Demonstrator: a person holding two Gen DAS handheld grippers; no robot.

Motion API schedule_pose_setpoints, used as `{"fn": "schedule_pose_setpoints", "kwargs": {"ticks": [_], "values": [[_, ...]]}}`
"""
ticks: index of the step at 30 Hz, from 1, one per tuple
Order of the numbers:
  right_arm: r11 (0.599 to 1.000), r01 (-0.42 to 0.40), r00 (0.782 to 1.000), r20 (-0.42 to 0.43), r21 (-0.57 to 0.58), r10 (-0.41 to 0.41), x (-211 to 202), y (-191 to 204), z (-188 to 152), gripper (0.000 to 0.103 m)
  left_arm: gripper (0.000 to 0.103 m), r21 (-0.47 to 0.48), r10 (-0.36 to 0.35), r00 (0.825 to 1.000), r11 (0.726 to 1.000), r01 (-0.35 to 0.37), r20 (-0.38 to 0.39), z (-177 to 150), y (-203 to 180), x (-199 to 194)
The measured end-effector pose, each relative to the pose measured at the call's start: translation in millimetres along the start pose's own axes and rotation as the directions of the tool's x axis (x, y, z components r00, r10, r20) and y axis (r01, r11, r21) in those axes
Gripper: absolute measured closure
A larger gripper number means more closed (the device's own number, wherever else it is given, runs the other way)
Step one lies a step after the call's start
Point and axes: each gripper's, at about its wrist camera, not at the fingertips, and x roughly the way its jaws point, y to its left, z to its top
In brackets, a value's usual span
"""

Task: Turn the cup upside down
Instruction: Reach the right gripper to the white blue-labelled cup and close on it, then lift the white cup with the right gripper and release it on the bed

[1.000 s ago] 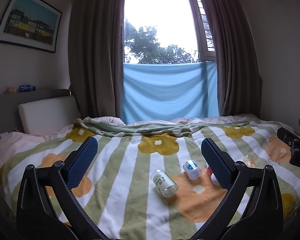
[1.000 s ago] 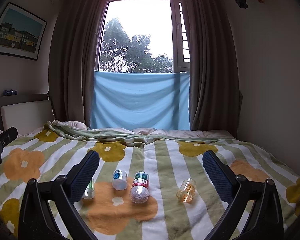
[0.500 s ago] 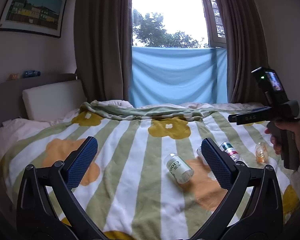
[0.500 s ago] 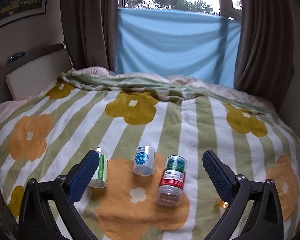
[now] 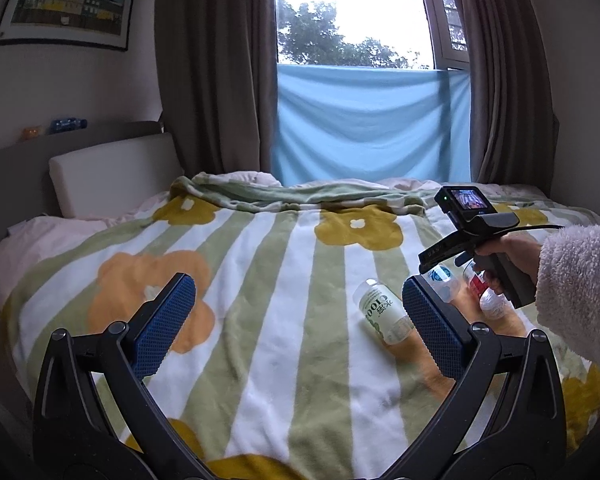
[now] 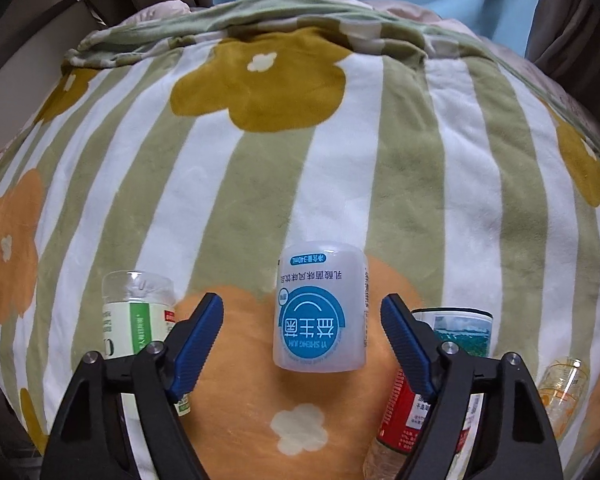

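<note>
Right gripper [image 6: 302, 334] nearer: jaws wide, empty, straddling white-and-blue cup [image 6: 320, 308]. Cup lies on its side on striped blanket [image 6: 340, 152], on orange flower patch, long axis running along line of fingers, gap showing each side. Left gripper [image 5: 296, 320] wide, empty, well apart to left. Green-label bottle [image 6: 134, 320] and red-label bottle [image 6: 440, 372] flank cup closely; snag risk judged moderate.

My right tool [image 6: 302, 338]: black frame, blue ribbed pads. Cup [image 6: 320, 308] at my 12 o'clock: translucent white, blue-and-white label. Blanket [image 6: 340, 152]: green-white stripes, mustard and orange flowers. Bottle [image 6: 134, 320] at 10 o'clock: green-white label.
</note>
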Motion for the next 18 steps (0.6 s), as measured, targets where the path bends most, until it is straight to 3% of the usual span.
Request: {"fn": "schedule_pose_setpoints", "kwargs": {"ticks": [4, 11, 18], "values": [[1.000, -0.004, 0.999, -0.049, 0.028, 0.006, 20, -5, 4, 0.032, 0.000, 0.005, -0.001, 1.000, 1.000, 0.001, -0.016, -4, 1, 6], [0.995, 0.091, 0.992, -0.083, -0.026, -0.093, 40, 1, 6, 0.045, 0.000, 0.001, 0.000, 0.999, 1.000, 0.000, -0.050, -11, 3, 19], [0.993, 0.111, 0.992, -0.046, -0.045, -0.113, 30, 10, 2, 0.047, 0.000, -0.017, -0.006, 0.998, 1.000, 0.005, -0.063, -13, 8, 19]]}}
